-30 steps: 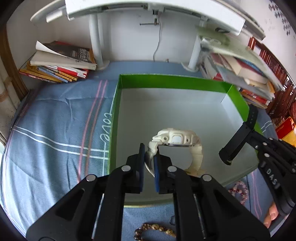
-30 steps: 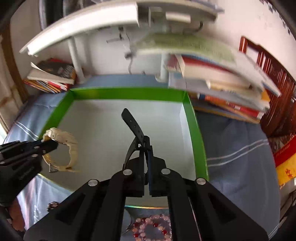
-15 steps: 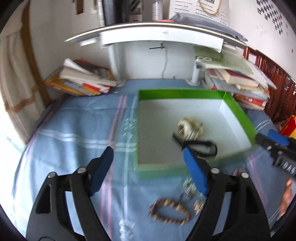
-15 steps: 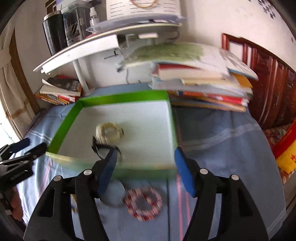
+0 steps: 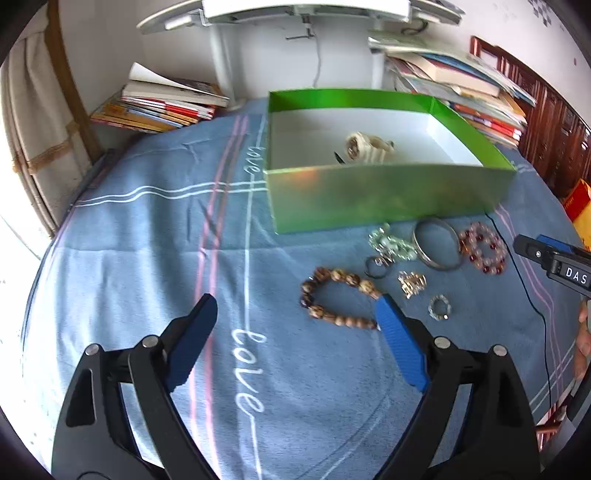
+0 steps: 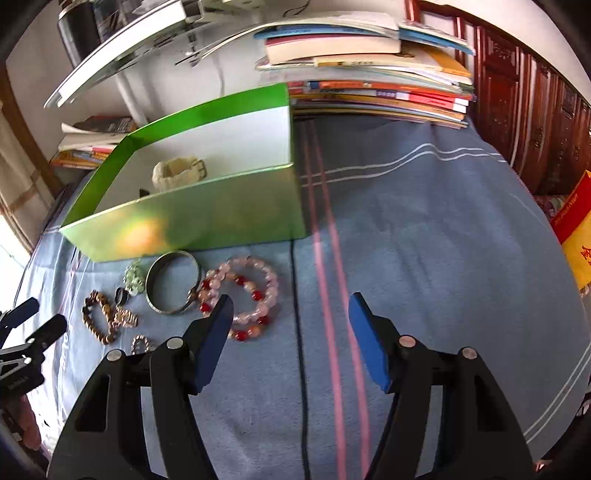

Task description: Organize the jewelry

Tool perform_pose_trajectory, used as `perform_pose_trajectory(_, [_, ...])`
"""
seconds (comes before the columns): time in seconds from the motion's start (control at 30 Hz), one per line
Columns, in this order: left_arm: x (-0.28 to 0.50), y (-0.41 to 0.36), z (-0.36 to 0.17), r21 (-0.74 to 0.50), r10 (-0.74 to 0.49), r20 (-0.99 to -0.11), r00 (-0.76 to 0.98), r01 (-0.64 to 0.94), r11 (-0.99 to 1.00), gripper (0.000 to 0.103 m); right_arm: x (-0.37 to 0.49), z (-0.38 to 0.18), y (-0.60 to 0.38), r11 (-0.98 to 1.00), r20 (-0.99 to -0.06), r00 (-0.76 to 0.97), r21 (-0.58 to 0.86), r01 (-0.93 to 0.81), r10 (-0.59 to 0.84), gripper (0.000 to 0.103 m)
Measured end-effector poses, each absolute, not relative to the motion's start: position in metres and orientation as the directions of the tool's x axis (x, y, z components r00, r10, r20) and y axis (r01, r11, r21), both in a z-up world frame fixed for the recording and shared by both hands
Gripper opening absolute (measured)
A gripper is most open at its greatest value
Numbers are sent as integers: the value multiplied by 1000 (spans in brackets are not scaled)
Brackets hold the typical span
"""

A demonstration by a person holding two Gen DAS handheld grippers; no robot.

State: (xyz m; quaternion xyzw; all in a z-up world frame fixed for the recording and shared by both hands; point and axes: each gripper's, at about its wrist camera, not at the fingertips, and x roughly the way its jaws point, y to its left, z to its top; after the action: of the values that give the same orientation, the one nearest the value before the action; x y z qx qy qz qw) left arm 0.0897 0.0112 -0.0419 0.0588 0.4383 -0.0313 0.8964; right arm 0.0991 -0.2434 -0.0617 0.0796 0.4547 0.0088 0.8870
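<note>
My left gripper point(image 5: 295, 301) hovers over the blue cloth, jaws opening, nothing between them; its right fingertip point(image 5: 384, 306) stands by a brown bead bracelet point(image 5: 345, 277). My right gripper point(image 6: 291, 299) is open and empty, its left fingertip point(image 6: 223, 306) over a pink and red bead bracelet point(image 6: 266, 273). The green box point(image 5: 380, 195) holds a cream watch point(image 5: 369, 146) and a black strap point(image 5: 339, 158), mostly hidden by the wall. A silver bangle point(image 6: 151, 288), a green crystal piece point(image 6: 133, 280), a gold trinket point(image 5: 412, 282) and a small ring point(image 5: 439, 308) lie before the box.
Book stacks point(image 5: 166, 107) point(image 6: 376, 88) flank the box at the back, under a white shelf point(image 5: 306, 9). A thin black cable point(image 6: 301, 350) runs across the cloth from the box. A dark wooden cabinet point(image 6: 532, 110) stands at the right.
Both grippers let go of the watches, cream one from the left, black one from the right, inside the box. They opened and drew back over the cloth in front of it.
</note>
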Motion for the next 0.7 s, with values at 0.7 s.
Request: perform_pose_trajectory(0.7, [111, 29, -74, -6, -26, -838, 545, 39, 999, 72, 105, -76, -207, 994, -808, 579, 78, -76, 107, 26])
